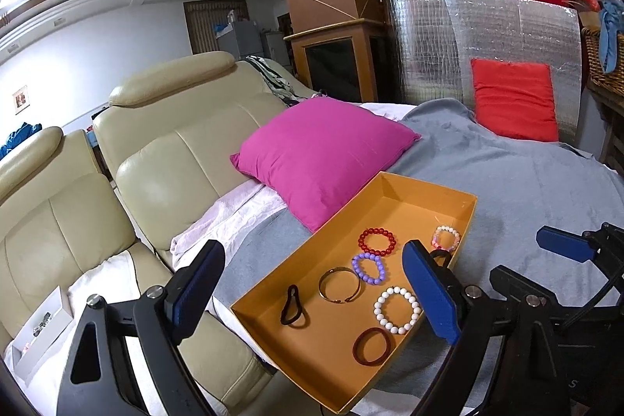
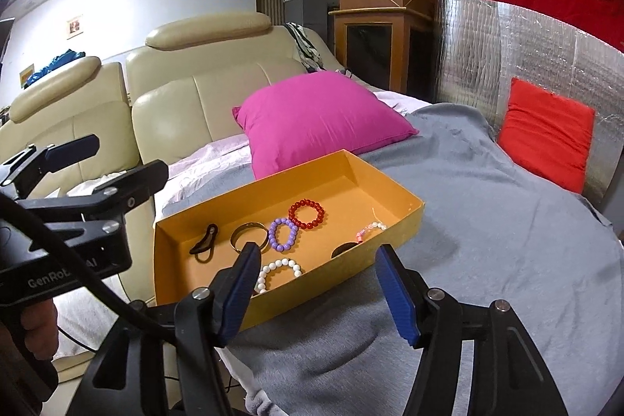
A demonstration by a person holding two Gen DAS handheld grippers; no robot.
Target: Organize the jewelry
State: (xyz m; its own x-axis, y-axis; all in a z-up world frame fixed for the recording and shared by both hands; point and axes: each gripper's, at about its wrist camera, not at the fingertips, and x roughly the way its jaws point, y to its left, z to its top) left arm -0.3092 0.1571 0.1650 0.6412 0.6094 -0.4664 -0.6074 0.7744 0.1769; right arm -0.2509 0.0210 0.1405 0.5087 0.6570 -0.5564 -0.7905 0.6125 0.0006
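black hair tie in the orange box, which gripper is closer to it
Left. The left gripper hangs open right over the black hair tie; the right gripper sits open at the orange box's near wall.

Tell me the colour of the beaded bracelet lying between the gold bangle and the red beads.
Purple bracelet, clearest in the left wrist view.

a bed (image 2: pixel 487 221) covered by a grey blanket (image 1: pixel 526 190) carries an open orange box (image 2: pixel 351 262) near its front edge. a magenta pillow (image 1: pixel 323 154) lies just behind the box, partly on a pale pink sheet (image 1: pixel 234 217) at the bed's left side. a red cushion (image 2: pixel 546 135) sits at the far right, leaning against a silver foil panel (image 1: pixel 479 26).
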